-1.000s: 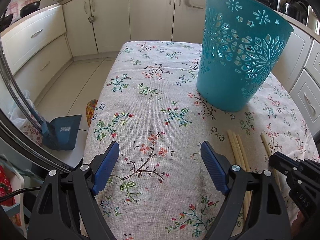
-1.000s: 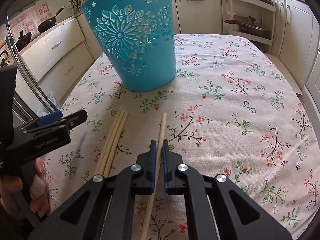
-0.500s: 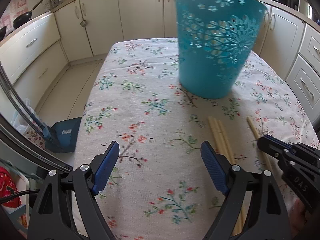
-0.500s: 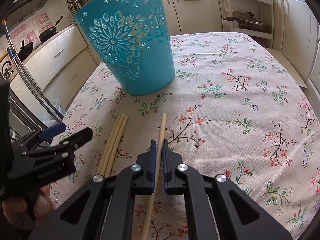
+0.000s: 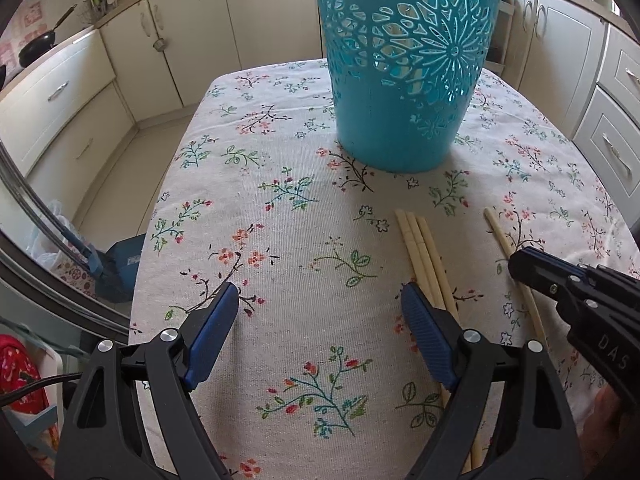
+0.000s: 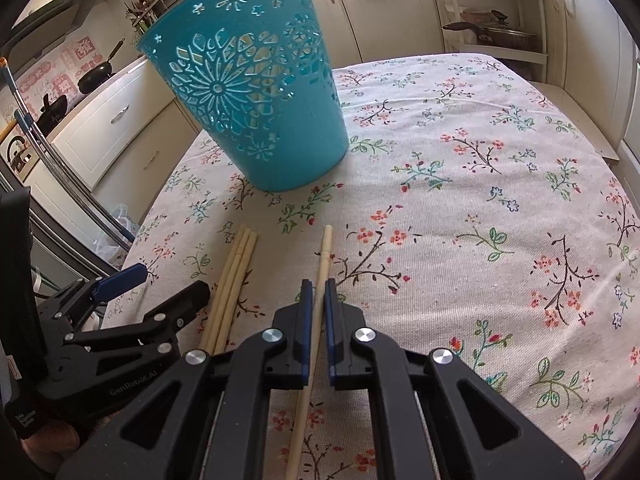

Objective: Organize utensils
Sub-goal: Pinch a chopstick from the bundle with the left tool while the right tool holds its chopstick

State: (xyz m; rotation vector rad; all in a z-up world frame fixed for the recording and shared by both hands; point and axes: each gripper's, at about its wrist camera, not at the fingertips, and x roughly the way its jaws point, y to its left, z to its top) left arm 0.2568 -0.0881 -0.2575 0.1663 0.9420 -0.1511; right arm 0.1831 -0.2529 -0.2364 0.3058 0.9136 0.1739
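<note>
My left claw [image 5: 316, 332] has slid closer to the three chopsticks [image 5: 420, 252] by its right side, wide apart and empty, while my right claw [image 6: 315, 300] stays clamped on one chopstick [image 6: 322, 264], bucket [image 6: 248, 96] ahead.

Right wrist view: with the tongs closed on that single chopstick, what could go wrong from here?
1. The right tongs pinch the single chopstick on a thin span; it may pivot or slip when lifted.
2. The teal basket is tall; a tilted stick could catch its rim.
3. The open left tongs sit beside the three chopsticks and might scatter them.
</note>
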